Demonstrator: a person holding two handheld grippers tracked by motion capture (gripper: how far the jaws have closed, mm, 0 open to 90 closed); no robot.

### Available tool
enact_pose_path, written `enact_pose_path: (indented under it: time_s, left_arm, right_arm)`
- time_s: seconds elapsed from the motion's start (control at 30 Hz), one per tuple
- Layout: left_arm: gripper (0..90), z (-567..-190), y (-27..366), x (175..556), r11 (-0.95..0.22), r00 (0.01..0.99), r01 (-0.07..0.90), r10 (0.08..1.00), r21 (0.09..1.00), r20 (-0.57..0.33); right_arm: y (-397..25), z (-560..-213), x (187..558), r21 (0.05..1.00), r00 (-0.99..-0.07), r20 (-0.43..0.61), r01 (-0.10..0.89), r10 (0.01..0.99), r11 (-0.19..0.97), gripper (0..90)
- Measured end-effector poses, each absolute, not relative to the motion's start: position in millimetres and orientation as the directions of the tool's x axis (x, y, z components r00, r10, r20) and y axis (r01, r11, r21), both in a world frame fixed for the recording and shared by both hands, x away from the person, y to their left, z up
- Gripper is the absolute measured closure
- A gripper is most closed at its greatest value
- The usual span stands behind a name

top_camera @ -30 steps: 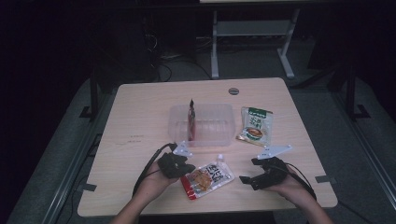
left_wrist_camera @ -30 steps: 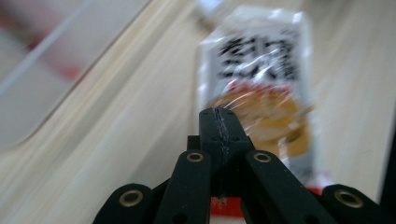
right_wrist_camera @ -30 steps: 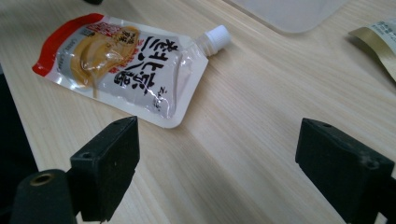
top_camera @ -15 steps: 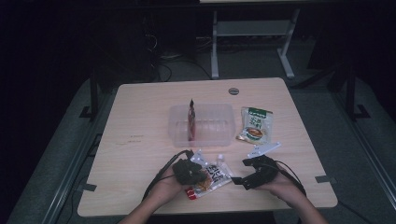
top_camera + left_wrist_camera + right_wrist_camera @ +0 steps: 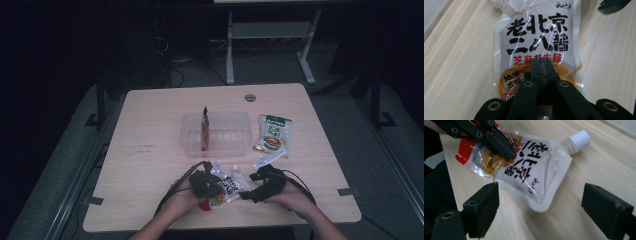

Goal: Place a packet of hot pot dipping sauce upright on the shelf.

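High view showed a sauce pouch (image 5: 227, 186) lying near the bench's front edge. Left gripper (image 5: 541, 68) fingers were clamped on it; right gripper (image 5: 540, 202) fingers stood apart beside it, probably about to grip next.

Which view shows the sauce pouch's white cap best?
Right gripper view: the white cap is sharp and unobstructed on the sauce pouch. High view shows it as a speck; left gripper view cuts it at the top edge.

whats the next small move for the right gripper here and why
Probably ease the right gripper forward and close it on the white spouted sauce pouch: its jaws stand open with the pouch's edge between them, while the left gripper, shut, presses the pouch's other end down.
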State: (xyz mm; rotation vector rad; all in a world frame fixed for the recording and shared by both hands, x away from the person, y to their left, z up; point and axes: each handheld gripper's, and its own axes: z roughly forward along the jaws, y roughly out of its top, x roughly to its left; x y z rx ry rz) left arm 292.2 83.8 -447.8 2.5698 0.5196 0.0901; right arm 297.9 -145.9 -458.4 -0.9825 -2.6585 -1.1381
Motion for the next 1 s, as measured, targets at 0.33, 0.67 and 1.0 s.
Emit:
enact_pose_path:
  time_s: [0.33,0.67,1.0]
  left_arm:
    - [89.9,-448,85,291,-0.791,0.924,0.345,0.381,0.506,-0.035]
    - [89.9,-449,86,292,-0.783,0.922,0.35,0.385,0.515,-0.042]
    - [89.9,-450,87,291,-0.764,0.915,0.365,0.399,0.532,-0.053]
  right_arm:
    - [-137,-464,304,0.593,-0.794,0.352,0.599,0.495,0.539,18.9]
    - [-125,-464,308,0.582,-0.79,0.41,0.611,0.456,0.536,33.8]
    - [-121,-467,318,0.557,-0.782,0.469,0.623,0.411,0.549,49.2]
